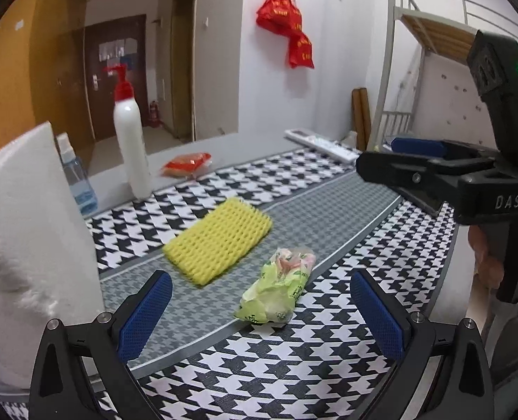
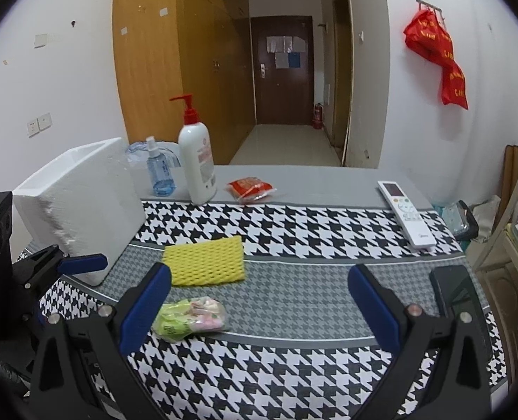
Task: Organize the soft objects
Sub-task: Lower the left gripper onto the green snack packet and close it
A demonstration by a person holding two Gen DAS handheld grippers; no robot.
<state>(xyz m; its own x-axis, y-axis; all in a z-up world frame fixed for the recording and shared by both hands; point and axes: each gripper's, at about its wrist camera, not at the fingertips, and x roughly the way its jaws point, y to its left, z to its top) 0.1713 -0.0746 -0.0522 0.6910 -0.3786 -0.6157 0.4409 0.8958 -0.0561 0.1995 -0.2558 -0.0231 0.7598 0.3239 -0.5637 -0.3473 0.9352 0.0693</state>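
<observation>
No soft item has been moved yet, judging from the layout: the yellow foam net (image 2: 204, 261) and the green plastic packet (image 2: 190, 318) both lie loose on the patterned tablecloth (image 2: 294, 378), and the white foam box (image 2: 80, 203) at the left, the probable container, shows no contents from these angles. The left gripper (image 1: 260, 315) and the right gripper (image 2: 259, 311) are both spread wide and empty, hovering over the near edge of the table. The packet lies between the left gripper's fingers in the left wrist view; in that view its long axis runs diagonally, knotted end toward the camera. The foam net lies flat beyond it, long axis roughly across the table. Both items remain to be picked up and placed.
</observation>
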